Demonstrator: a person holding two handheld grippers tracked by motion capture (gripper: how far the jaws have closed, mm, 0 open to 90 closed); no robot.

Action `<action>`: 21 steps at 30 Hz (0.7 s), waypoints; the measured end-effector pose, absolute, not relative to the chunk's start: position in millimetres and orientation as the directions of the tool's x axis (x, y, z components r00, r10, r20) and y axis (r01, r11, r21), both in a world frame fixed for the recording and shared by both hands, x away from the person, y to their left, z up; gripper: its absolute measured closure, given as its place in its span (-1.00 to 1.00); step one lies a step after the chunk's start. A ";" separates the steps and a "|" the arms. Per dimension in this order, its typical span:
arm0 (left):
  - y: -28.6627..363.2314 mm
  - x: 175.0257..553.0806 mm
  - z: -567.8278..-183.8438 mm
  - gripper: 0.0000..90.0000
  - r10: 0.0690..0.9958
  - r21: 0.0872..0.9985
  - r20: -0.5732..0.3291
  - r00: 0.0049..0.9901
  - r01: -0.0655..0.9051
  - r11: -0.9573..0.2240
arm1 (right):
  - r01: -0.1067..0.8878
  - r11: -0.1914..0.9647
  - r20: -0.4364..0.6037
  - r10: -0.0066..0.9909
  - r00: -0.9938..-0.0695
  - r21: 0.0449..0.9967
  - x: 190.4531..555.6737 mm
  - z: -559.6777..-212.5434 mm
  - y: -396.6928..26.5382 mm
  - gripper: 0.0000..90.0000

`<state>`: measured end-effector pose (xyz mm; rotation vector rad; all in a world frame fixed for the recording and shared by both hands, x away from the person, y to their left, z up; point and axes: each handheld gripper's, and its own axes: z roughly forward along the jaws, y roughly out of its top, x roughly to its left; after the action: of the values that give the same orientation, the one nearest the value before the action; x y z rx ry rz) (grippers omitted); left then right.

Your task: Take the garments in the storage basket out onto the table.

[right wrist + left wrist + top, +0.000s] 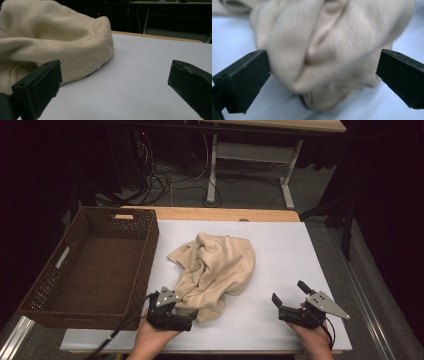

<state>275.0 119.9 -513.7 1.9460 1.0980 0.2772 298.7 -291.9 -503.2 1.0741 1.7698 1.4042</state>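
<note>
A soft tan cloth (216,267) lies in a crumpled heap on the white table top (280,260), just to the right of the brown basket (95,265). The left gripper (187,316) sits at the cloth's near edge with its jaws wide apart, the cloth bunched between them but not squeezed. The right gripper (289,292) rests to the right of the cloth, apart from it, its jaws wide too and holding nothing.

The cloth (215,267) is plain cream beige, without any pattern. The basket (75,307) on the left is dark brown with a woven texture. The worktop (285,255) is white, and its far edge is light wood colour. Both tools, the left tool (192,316) and the right tool (289,292), are black with grey plates.
</note>
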 end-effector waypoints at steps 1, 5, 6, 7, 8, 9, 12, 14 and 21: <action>121.4 272.5 -519.0 -1.00 0.776 0.765 -0.242 0.582 0.607 -0.216 | 0.216 0.099 0.016 0.880 -0.475 0.971 300.3 -503.8 -290.3 -1.00; 117.8 270.7 -519.1 -1.00 0.769 0.775 -0.215 0.601 0.585 -0.240 | 0.191 0.144 -0.035 0.875 -0.483 0.971 305.2 -501.1 -283.0 -1.00; 117.4 272.6 -519.6 -1.00 0.764 0.774 -0.218 0.607 0.584 -0.243 | 0.190 0.152 -0.042 0.875 -0.482 0.970 305.8 -501.0 -281.3 -1.00; 116.5 275.6 -520.3 -1.00 0.766 0.771 -0.217 0.605 0.587 -0.246 | 0.194 0.163 -0.051 0.875 -0.482 0.967 306.2 -500.7 -279.1 -1.00; 116.5 275.6 -520.3 -1.00 0.766 0.771 -0.217 0.605 0.587 -0.246 | 0.194 0.163 -0.051 0.875 -0.482 0.967 306.2 -500.7 -279.1 -1.00; 116.4 279.7 -519.6 -1.00 0.759 0.771 -0.229 0.610 0.589 -0.241 | 0.194 0.174 -0.063 0.878 -0.475 0.965 306.4 -500.4 -276.5 -1.00; 114.5 294.3 -516.6 -1.00 0.759 0.779 -0.251 0.600 0.591 -0.209 | 0.196 0.188 -0.079 0.884 -0.461 0.962 303.1 -499.8 -269.4 -1.00; 112.0 304.9 -516.2 -1.00 0.759 0.783 -0.238 0.607 0.582 -0.220 | 0.198 0.192 -0.085 0.890 -0.448 0.961 300.3 -499.4 -265.0 -1.00; 113.2 304.6 -521.1 -0.48 0.738 0.811 -0.243 0.630 0.549 -0.202 | 0.227 0.185 -0.075 0.904 -0.420 0.956 308.5 -497.9 -252.4 -1.00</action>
<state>304.6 113.2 -521.1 1.8808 1.0243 0.2440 308.5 -252.4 -497.9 1.0680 1.7818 1.2658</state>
